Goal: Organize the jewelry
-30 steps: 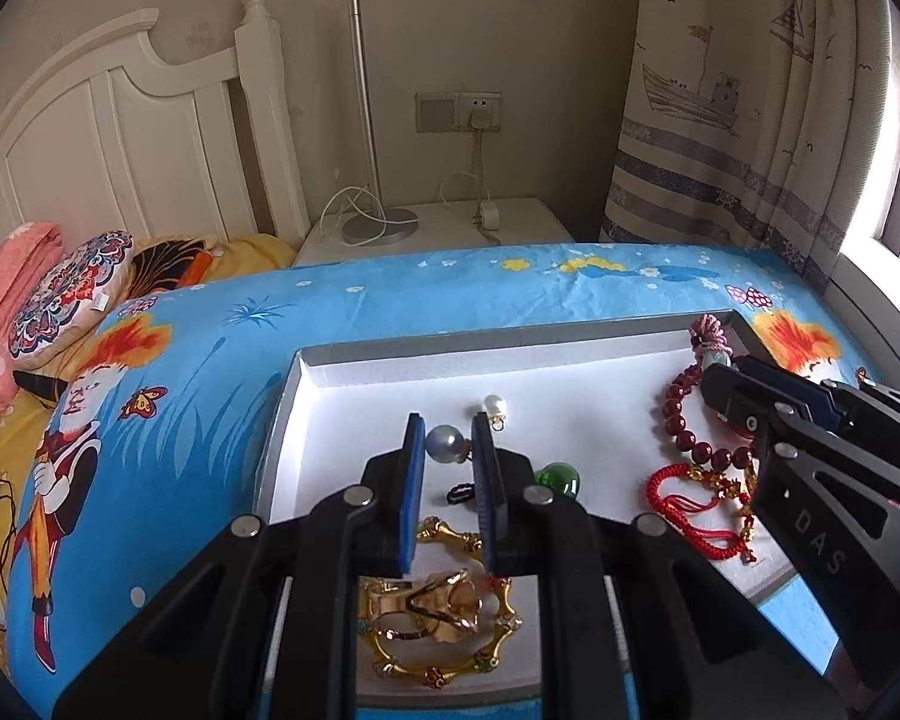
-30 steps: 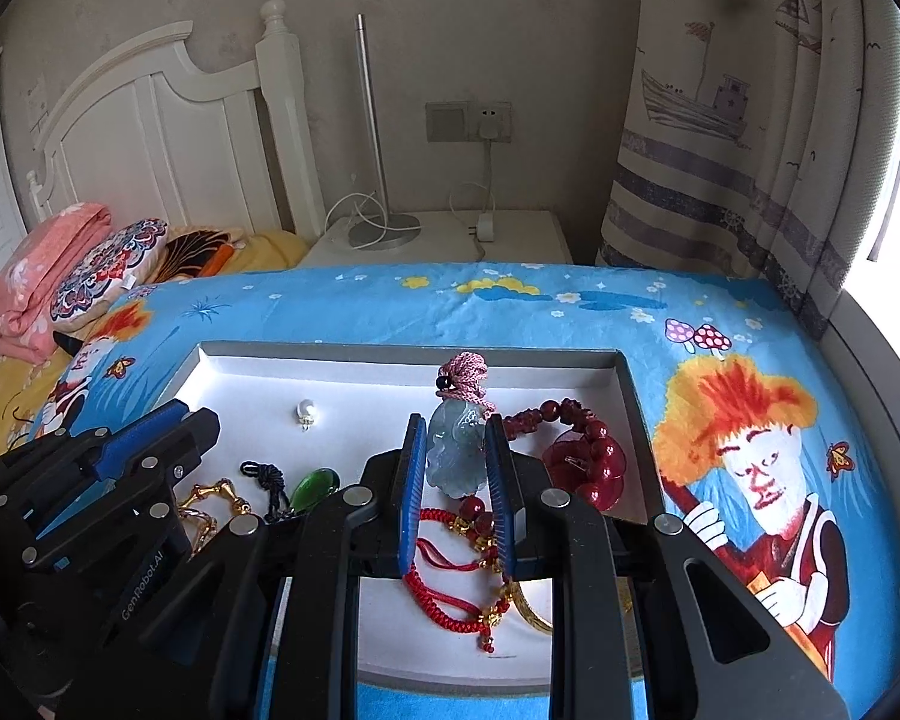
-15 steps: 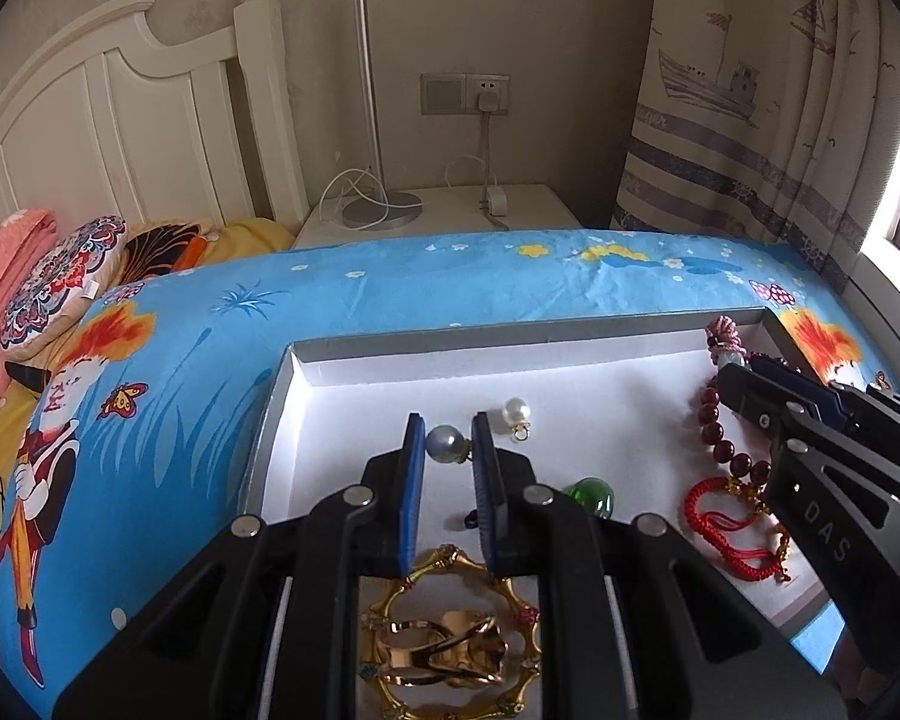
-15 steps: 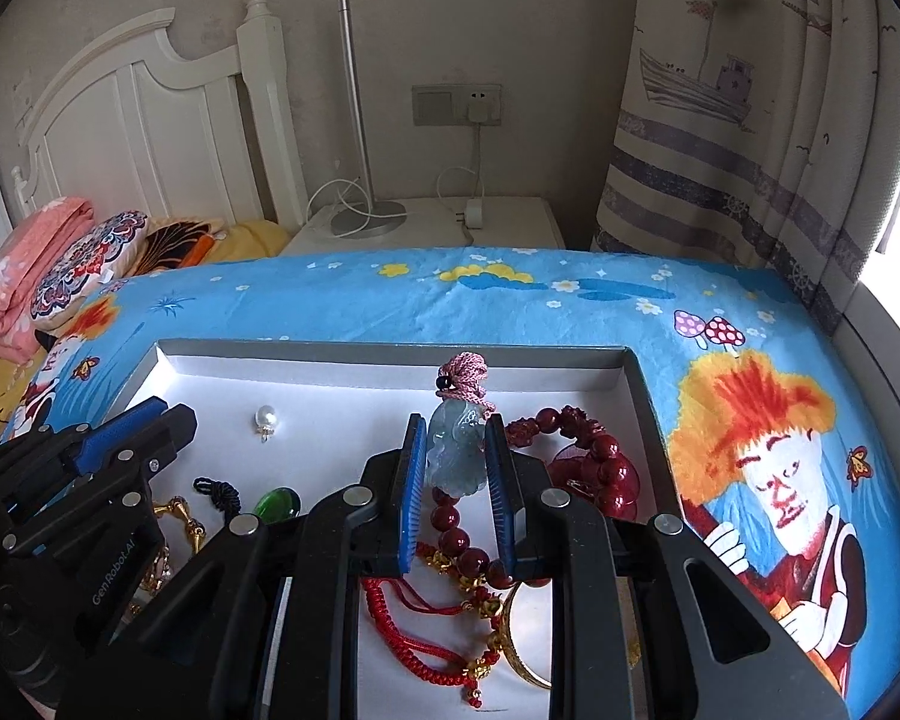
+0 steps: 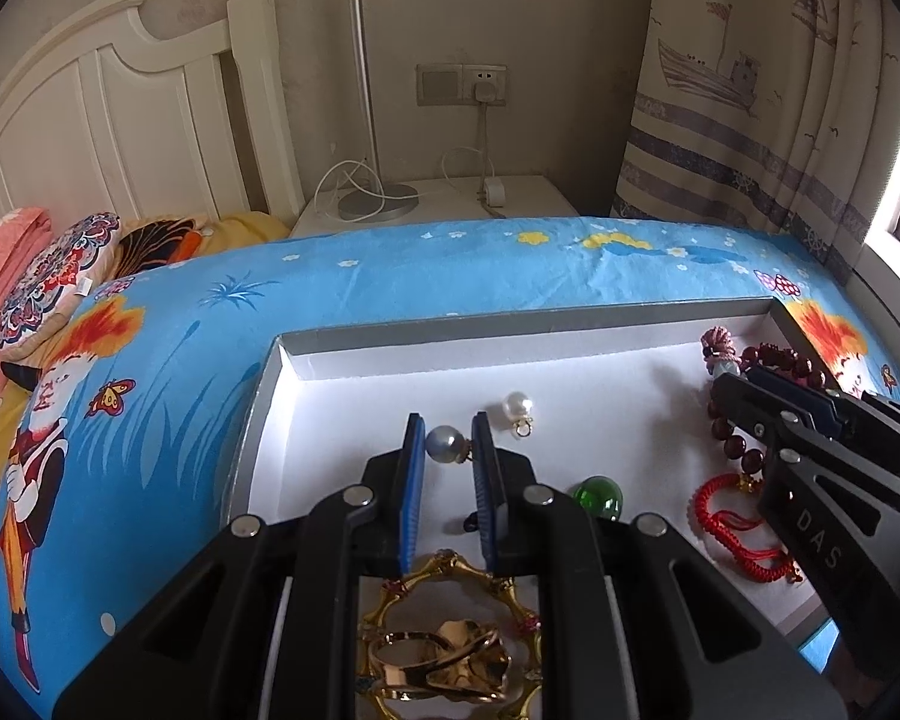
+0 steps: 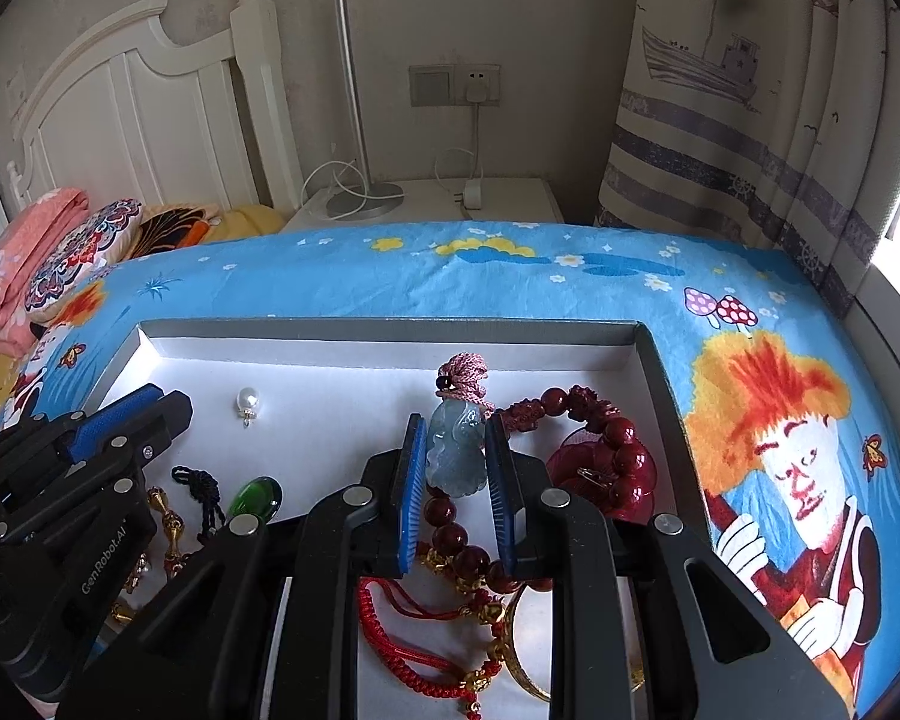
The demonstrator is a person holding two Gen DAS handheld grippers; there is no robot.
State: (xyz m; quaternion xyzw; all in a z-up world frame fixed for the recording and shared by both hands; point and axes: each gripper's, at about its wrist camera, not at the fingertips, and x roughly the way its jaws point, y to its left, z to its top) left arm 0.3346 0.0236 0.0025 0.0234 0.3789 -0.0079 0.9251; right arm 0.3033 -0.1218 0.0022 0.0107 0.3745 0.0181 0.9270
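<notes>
A white-lined grey tray [image 5: 390, 354] lies on the blue bedspread. My left gripper [image 5: 448, 444] is shut on a grey pearl earring [image 5: 444, 443] over the tray's left part. My right gripper [image 6: 455, 450] is shut on a pale jade pendant [image 6: 459, 450] with a pink cord, above dark red beads [image 6: 594, 432]. A white pearl earring [image 5: 519, 408], a green glass stone [image 5: 597, 495], a gold bangle with a gold ring [image 5: 438, 654] and a red cord bracelet [image 5: 732, 534] lie in the tray.
A white headboard [image 5: 120, 138] and pillows [image 5: 48, 282] are at the left. A nightstand [image 5: 432, 204] with a lamp base and charger stands behind the bed. A curtain [image 5: 750, 120] hangs at the right.
Both grippers have drawn back and up slightly with their pieces still held. The tray's far wall and the white pearl earring now sit further from the fingertips in both views.
</notes>
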